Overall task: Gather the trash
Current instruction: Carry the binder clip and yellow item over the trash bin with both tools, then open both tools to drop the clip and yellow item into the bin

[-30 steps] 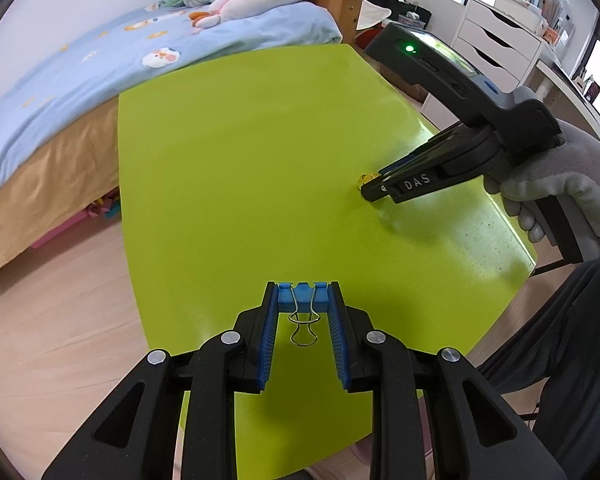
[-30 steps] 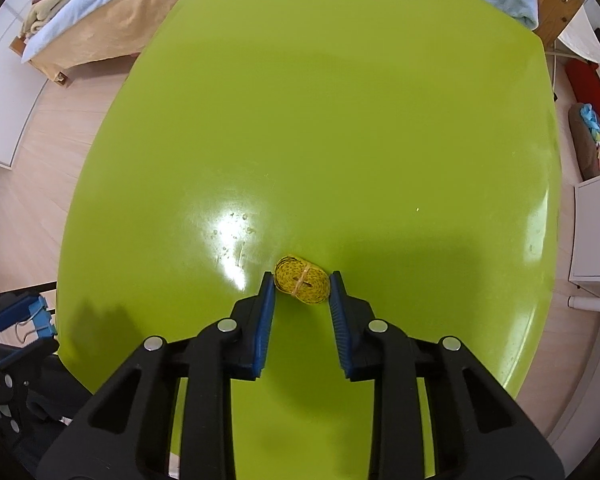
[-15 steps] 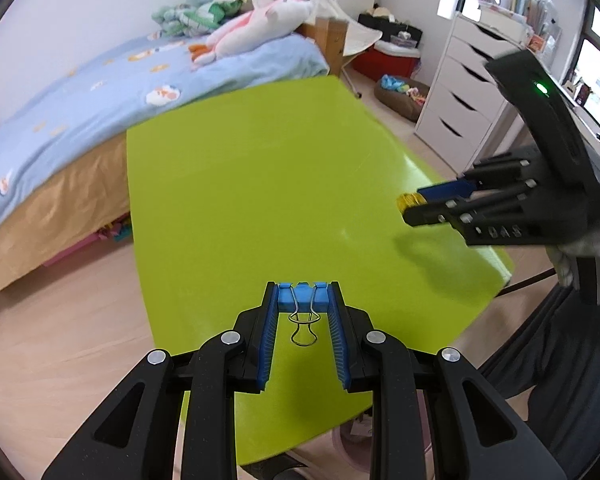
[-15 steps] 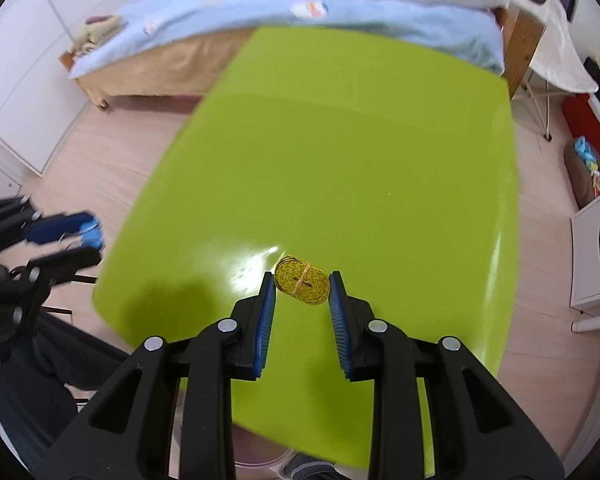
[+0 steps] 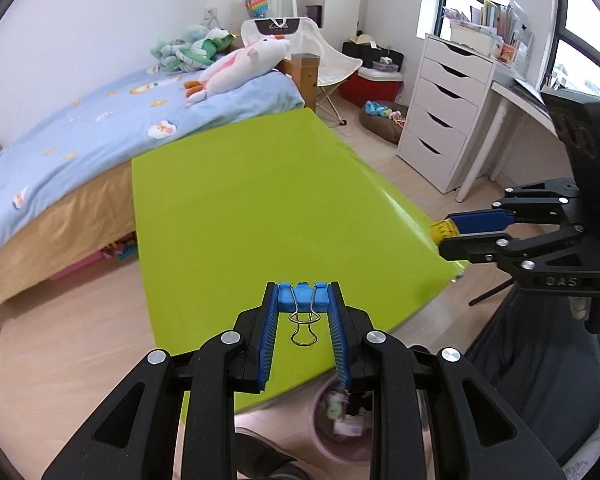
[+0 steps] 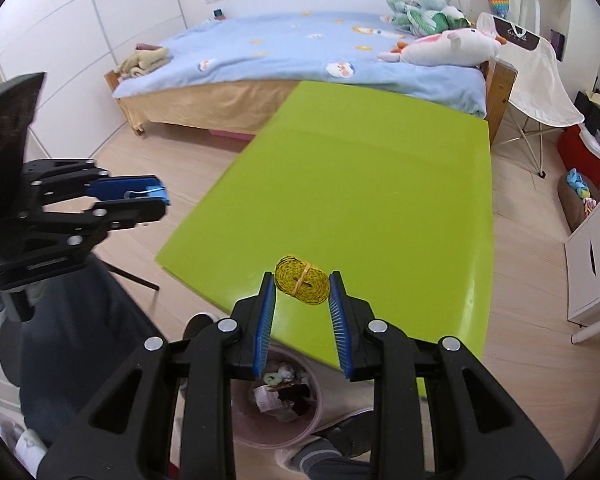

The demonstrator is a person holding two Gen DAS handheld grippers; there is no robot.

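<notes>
My left gripper point(image 5: 302, 300) is shut on a blue binder clip point(image 5: 301, 295) and holds it in the air over the near edge of the green table point(image 5: 240, 200). My right gripper point(image 6: 302, 284) is shut on a coiled yellow tape measure point(image 6: 302, 286), also lifted above the table's near edge point(image 6: 360, 184). A pink trash bin point(image 6: 278, 396) holding several scraps stands on the floor below both grippers; it also shows in the left wrist view point(image 5: 342, 420). Each gripper shows in the other's view: the right one point(image 5: 446, 236) with the yellow roll, the left one point(image 6: 162, 200) with the clip.
A bed with a blue cover point(image 5: 80, 132) and plush toys runs along the table's far side. A white drawer unit point(image 5: 444, 112), a folding chair point(image 5: 332, 68) and a red box point(image 5: 376, 84) stand at the right. My legs and feet point(image 6: 328, 448) are beside the bin.
Both grippers have risen and pulled back from the table toward its near edge. The right one lifted the tape measure off the tabletop. The bin has come into view.
</notes>
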